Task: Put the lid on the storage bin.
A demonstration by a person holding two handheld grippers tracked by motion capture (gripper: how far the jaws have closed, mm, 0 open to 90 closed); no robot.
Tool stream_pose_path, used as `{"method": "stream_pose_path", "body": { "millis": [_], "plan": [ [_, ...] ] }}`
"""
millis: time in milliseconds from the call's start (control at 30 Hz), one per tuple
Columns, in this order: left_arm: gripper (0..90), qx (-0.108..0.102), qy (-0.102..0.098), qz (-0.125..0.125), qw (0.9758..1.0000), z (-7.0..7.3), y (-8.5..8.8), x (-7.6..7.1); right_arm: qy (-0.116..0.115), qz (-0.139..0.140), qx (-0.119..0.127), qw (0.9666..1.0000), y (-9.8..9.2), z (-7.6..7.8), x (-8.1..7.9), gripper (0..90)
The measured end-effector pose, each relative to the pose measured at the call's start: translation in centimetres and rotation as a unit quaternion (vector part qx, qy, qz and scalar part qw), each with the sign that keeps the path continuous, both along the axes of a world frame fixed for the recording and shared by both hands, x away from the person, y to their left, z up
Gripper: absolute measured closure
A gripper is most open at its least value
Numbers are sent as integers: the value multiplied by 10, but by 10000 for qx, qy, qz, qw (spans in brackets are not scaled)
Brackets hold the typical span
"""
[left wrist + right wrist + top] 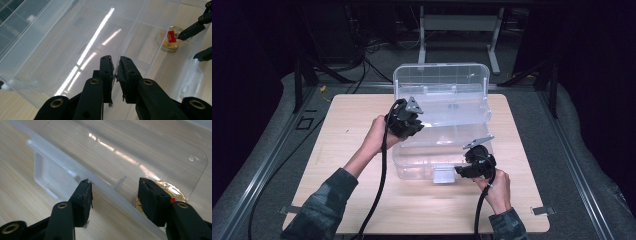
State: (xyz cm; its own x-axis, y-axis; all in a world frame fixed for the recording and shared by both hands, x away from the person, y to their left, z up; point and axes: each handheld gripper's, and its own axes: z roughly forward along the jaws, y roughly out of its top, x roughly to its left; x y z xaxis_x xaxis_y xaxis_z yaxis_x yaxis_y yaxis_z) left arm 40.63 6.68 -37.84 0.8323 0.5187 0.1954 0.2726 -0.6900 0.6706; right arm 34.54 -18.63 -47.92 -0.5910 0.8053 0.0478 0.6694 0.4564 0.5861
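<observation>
A clear plastic box (pixel 412 165) stands on the wooden table (pixel 352 150) with its lid (pixel 439 75) raised at the back. My left gripper (pixel 416 128) is at the box's left wall; in the left gripper view its jaws (pixel 115 72) are pinched together on a thin clear edge. My right gripper (pixel 466 167) sits at the front rim (pixel 107 190), and its jaws (pixel 115 197) straddle that rim without pressing on it. A round gold tin with a red label (pixel 172 191) lies inside the box under the right jaw. The tin (pixel 171 40) and the right gripper (pixel 187 47) also appear in the left gripper view.
A white latch flap (pixel 50 177) hangs from the box's front wall, left of the right gripper. The latch (pixel 443 175) points toward the table's near edge. Dark floor and a metal frame (pixel 459 22) lie beyond the table.
</observation>
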Motion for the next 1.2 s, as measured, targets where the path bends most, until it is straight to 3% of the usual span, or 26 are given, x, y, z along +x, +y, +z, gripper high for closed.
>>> {"method": "stream_pose_path", "body": {
  "millis": [233,1067,1200],
  "plan": [
    [808,16,-116,2,9999,-3,0,-8,-41,7,-15,10000,0,0,0,455],
    [809,37,-150,-148,9998,-15,3,-27,0,76,-10,10000,0,0,0,452],
    [808,78,-242,-188,9995,-18,3,-32,13,80,-18,10000,0,0,0,451]
  ]
}}
